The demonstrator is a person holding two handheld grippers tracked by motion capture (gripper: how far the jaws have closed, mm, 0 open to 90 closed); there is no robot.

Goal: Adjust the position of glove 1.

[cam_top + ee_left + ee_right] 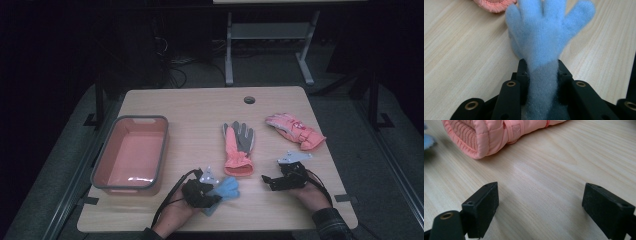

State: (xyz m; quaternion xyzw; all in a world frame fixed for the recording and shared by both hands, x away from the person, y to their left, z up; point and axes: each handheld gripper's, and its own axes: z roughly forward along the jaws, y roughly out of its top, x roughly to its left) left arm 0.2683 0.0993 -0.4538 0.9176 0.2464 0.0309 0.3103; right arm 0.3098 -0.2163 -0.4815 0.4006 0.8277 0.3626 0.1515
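A fuzzy light blue glove (544,32) hangs out of my left gripper (541,75), whose jaws are shut on its cuff end, fingers pointing away. In the high view the left gripper (214,193) holds the blue glove (227,189) low over the table's front edge. A salmon glove with a grey palm (238,144) lies flat in the middle, its ribbed cuff (474,137) just ahead of my right gripper (546,205), which stands open over bare wood. The right gripper (269,181) points left at front right. A pink glove (295,130) lies farther right.
An orange-pink bin with a grey rim (106,155) stands at the table's left and looks empty. A round cable hole (249,99) sits near the far edge. The salmon cuff (494,3) lies just beyond the blue glove. Dark floor and desk legs lie behind.
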